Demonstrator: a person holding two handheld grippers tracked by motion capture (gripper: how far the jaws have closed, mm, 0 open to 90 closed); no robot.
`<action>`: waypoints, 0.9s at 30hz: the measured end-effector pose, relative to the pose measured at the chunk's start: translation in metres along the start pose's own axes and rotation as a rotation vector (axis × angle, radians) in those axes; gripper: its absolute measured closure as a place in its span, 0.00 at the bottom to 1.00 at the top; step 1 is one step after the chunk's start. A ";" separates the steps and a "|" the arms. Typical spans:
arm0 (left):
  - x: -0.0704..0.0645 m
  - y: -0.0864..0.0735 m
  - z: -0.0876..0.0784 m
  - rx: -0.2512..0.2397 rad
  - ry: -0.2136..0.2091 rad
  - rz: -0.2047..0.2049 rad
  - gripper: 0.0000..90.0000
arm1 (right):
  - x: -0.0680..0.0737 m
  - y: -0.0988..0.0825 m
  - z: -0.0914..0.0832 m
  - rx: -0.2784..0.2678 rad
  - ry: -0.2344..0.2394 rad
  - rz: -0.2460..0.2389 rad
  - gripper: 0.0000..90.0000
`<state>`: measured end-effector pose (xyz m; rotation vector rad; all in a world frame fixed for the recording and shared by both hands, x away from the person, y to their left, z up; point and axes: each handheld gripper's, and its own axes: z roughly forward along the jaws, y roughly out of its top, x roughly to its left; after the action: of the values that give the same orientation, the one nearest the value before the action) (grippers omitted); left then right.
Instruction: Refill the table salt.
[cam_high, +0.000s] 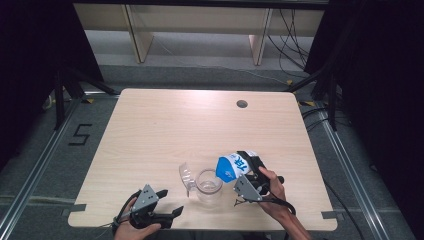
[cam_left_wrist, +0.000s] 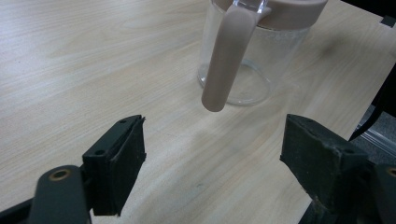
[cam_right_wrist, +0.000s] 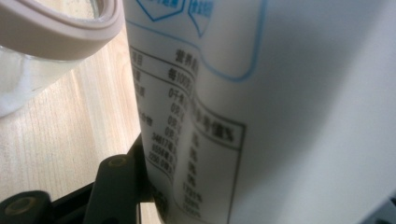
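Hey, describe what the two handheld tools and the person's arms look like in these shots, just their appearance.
Both are black two-jaw devices. The left tool and the right tool each carry a grey three-cornered plate on top, with a thin black cable trailing back toward the person. In the left gripper view the jaws are thick, flat black blocks with small screw holes and brass-coloured pivot pins. The forearms are bare; no sleeves show.

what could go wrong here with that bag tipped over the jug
1. The right hand-held gripper holds the blue and white bag tilted toward the glass jug from the side; anything poured may miss the rim and land on the table.
2. The left hand-held gripper is open and short of the handle, so nothing steadies the jug; a nudge from the bag could shift it.
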<state>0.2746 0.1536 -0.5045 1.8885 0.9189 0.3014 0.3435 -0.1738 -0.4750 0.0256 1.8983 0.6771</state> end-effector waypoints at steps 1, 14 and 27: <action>0.000 0.000 -0.001 0.005 0.007 0.006 0.23 | 0.000 0.000 0.000 0.003 0.001 0.001 0.51; -0.001 0.000 -0.001 -0.007 -0.001 0.001 0.23 | 0.004 0.003 0.001 0.017 -0.006 -0.044 0.51; -0.001 0.000 -0.004 0.006 0.012 0.023 0.24 | 0.006 0.006 0.002 0.001 -0.005 -0.095 0.52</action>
<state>0.2721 0.1555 -0.5023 1.9056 0.9075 0.3244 0.3412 -0.1659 -0.4781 -0.0619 1.8830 0.6112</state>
